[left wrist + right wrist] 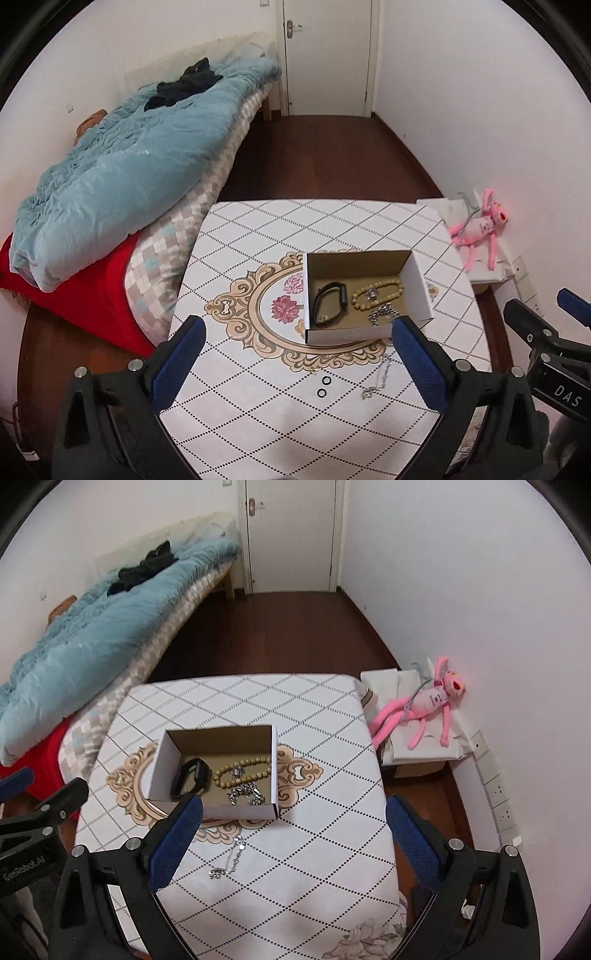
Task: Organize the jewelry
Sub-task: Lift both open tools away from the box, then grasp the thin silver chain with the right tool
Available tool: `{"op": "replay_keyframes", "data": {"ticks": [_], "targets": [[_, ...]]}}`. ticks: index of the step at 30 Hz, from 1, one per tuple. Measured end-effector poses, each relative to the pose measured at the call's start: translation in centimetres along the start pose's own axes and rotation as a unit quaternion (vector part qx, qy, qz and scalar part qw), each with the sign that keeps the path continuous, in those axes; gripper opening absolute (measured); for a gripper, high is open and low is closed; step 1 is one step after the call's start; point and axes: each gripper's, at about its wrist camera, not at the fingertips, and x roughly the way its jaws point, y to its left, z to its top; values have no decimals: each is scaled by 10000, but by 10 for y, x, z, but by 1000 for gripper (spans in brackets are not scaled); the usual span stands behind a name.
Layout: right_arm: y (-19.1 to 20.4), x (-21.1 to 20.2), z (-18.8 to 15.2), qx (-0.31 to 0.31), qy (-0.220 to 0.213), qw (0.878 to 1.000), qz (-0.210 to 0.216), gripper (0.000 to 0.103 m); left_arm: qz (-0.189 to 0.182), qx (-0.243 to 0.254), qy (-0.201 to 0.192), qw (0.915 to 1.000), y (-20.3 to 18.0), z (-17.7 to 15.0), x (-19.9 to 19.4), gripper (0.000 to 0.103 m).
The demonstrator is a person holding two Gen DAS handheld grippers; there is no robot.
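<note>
An open cardboard box (419, 284) (159, 771) stands on the patterned table. In it lie a black wristband (330, 303) (192, 781), a beige bead bracelet (376, 293) (242, 770) and a silver chain (384, 314) (245, 794). On the table in front of the box lie a silver necklace (378, 378) (231, 860) and two small black rings (324, 386). My left gripper (299, 358) is open and empty above the rings. My right gripper (293, 840) is open and empty, to the right of the necklace.
The table (258, 240) (314, 738) has a white diamond-pattern cloth. A bed with a blue quilt (129, 158) (81, 638) stands at its left. A pink plush toy (480, 229) (428, 705) lies on a box at the right wall. A door (291, 535) is at the back.
</note>
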Motion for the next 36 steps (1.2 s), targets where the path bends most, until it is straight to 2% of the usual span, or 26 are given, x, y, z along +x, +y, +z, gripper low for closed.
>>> {"op": "replay_keyframes", "data": {"ticks": [7,12,15,20,21,24,26,29,33,36], "targets": [[1,-27,2,97,-204,9996,148,101,77,-36,-162,9998,-4,0,-17,103],[0,-23,-3,166,-91,9995,235,101,249,-128,-53,9996,1,-6,-3,103],[2,-1,-13,192,262,9989,348,101,319,-230,156,9991,8,-15,17,103],[6,65,-50,349,1063,9909,755,99,598,-256,689,9955,21,-43,61,103],[8,76,-58,393,1200,9886,816,96,639,-234,767,9947,23,-49,68,103],[16,116,-84,589,1725,9772,1089,77,803,-174,1097,9906,29,-70,94,103],[24,140,-101,713,1982,9698,1228,74,864,-169,1269,9880,33,-81,106,103],[39,160,-114,715,2091,9672,1250,69,925,-196,1534,9836,40,-97,122,103],[56,176,-120,691,2132,9677,1153,71,989,-265,1788,9785,49,-113,134,103],[73,174,-118,357,1962,9759,887,70,1036,-239,1875,9765,52,-119,141,103]]}}
